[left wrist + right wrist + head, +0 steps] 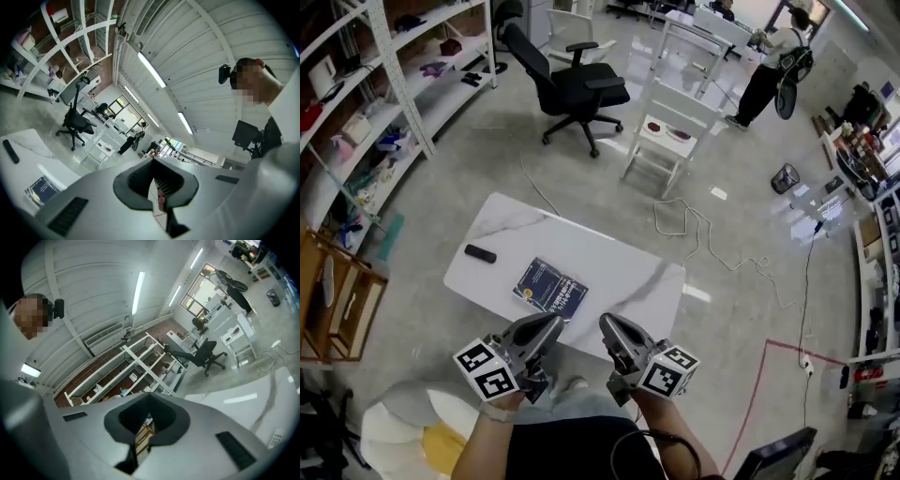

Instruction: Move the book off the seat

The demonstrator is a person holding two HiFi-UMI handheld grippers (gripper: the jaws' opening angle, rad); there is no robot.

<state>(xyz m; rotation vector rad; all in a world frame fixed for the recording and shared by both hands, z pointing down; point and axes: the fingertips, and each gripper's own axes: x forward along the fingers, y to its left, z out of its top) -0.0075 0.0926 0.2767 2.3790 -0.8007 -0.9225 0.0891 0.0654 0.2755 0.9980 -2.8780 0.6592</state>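
A dark blue book (549,288) lies flat on the white marble table (619,272), near its front edge. In the left gripper view the book (41,190) shows at the lower left on the same table (28,168). My left gripper (555,322) hangs in the air just in front of the book, shut and empty; its view (153,168) looks up towards the ceiling. Beside it, my right gripper (607,323) is also shut with nothing in it, and its view (149,399) faces the shelves. A white and yellow seat (412,431) is at the lower left.
A black remote (480,253) lies on the table's left part. Beyond the table stand a black office chair (572,89) and a white chair (670,131). Shelving (384,103) lines the left wall, a wooden crate (337,300) below it. A cable (694,225) trails over the floor. A person (769,70) stands far back.
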